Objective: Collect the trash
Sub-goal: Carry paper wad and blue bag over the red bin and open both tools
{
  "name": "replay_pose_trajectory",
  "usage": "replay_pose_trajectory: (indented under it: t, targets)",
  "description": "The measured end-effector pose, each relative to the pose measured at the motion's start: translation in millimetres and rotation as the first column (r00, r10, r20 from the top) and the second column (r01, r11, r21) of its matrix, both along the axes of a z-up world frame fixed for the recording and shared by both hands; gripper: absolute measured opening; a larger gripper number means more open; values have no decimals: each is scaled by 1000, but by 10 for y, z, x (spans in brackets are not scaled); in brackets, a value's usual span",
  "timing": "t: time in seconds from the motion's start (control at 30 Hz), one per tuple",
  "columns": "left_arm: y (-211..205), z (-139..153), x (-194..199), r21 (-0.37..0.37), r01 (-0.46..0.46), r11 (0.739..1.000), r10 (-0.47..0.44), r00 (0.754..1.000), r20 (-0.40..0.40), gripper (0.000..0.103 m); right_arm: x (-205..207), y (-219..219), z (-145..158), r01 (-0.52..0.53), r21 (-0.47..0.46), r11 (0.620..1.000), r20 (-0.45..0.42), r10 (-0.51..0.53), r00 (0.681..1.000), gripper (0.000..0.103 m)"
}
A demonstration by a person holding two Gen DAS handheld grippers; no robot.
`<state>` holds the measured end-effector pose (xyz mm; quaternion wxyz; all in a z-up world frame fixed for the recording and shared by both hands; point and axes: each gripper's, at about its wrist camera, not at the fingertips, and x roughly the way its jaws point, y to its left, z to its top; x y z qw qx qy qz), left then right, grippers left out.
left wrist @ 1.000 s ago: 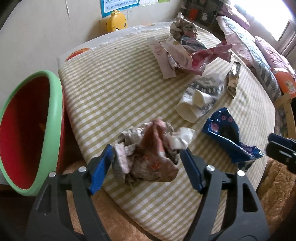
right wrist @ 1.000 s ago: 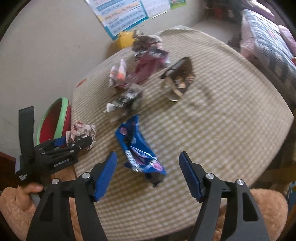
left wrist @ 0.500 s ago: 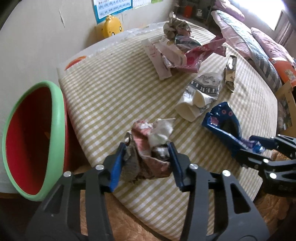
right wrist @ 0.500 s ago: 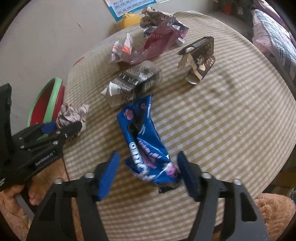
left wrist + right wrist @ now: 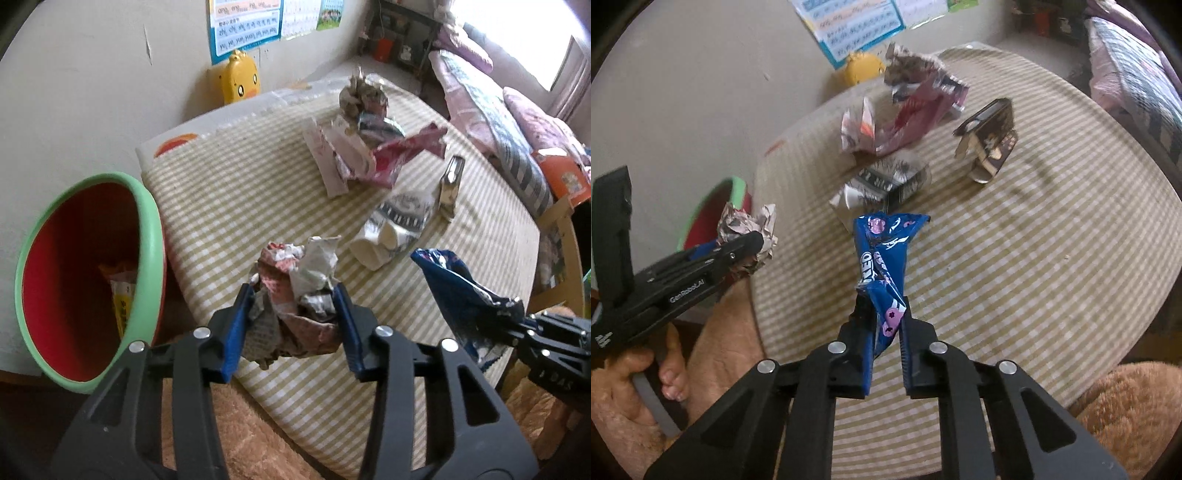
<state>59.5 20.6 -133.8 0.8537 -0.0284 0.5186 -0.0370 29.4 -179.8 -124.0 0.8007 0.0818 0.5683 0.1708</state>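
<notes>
The left gripper (image 5: 293,325) is clamped on a crumpled ball of printed paper (image 5: 295,295), held between its blue pads over the near edge of the checked tablecloth (image 5: 240,192), just right of the red, green-rimmed bin (image 5: 147,236). The right gripper (image 5: 886,332) pinches a crinkled blue snack wrapper (image 5: 882,258), which stands up from its nearly closed jaws.

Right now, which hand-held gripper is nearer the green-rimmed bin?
Left. The left hand-held gripper, clamping the crumpled paper wad, is just beside the bin. The right hand-held gripper, clamping the blue wrapper, sits farther along the table edge.
</notes>
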Motion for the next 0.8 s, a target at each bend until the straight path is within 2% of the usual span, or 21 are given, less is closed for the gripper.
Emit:
replay_pose_trajectory:
  t: [0.27, 0.5, 0.8]
  targets:
    - [-56, 266, -34, -9, 19, 1000, -18, 998, 68, 43, -62, -176, 283, 75, 67, 995, 50, -79, 996, 9]
    - [-93, 402, -59, -21, 32, 999, -29, 995, 96, 43, -86, -220, 472, 86, 93, 992, 83, -94, 992, 9]
    - [-50, 454, -79, -32, 21, 999, -18, 994, 104, 43, -88, -168, 543, 79, 107, 991, 93, -89, 992, 9]
